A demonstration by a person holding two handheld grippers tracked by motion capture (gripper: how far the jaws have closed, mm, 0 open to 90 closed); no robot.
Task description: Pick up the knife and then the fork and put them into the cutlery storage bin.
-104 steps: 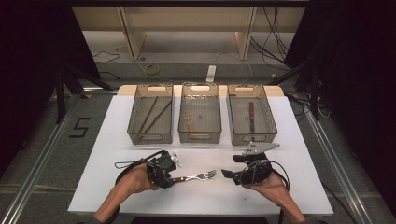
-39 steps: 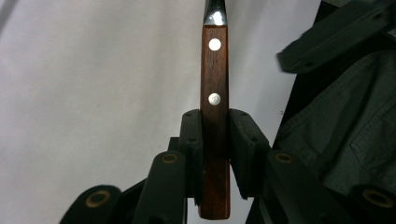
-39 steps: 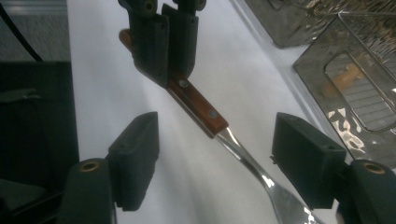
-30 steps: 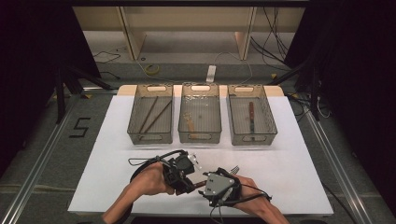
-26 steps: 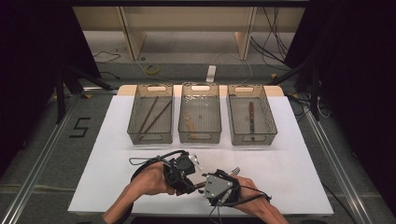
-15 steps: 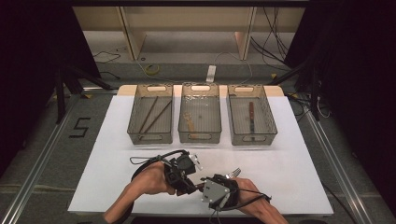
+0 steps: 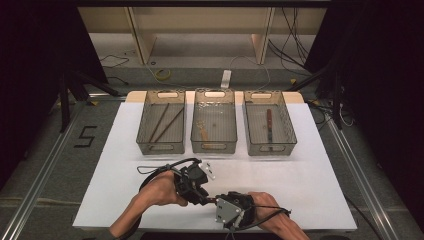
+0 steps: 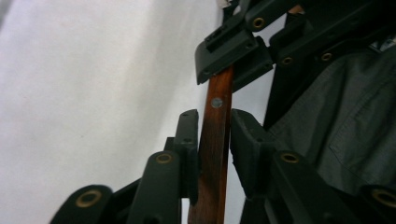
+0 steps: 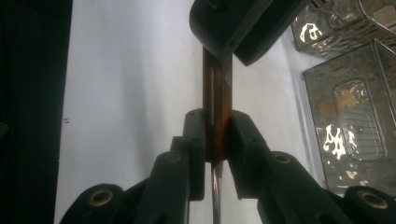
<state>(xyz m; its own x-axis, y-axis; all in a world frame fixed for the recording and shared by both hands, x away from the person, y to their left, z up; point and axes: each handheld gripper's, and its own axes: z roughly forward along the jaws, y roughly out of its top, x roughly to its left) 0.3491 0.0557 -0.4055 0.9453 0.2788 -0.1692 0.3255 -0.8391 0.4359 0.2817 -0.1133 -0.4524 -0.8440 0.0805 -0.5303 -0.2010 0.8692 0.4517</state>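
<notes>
A fork with a reddish-brown wooden handle point(image 8: 215, 116) is held between both grippers low over the white table point(image 7: 310, 170), near its front edge. My left gripper point(image 8: 215, 135) is shut on the handle just below a metal rivet. In the high view the left gripper point(image 7: 199, 192) points right and toward the person. My right gripper point(image 9: 215, 135) is shut on the same handle point(image 9: 217, 93), where the metal neck begins. The right gripper point(image 7: 221, 202) points left and meets the left one nose to nose. The tines are hidden.
Three clear bins stand in a row at the back. The left bin point(image 7: 161, 148) holds brown sticks, the middle bin point(image 7: 214, 148) a light utensil, the right bin point(image 7: 268, 148) a dark-handled knife. Bare white table lies to either side of the hands.
3.5 s ago the grippers were apart, the fork in the left one. The right gripper has moved left and nearer and shut on the handle. Little movement in the last second.
</notes>
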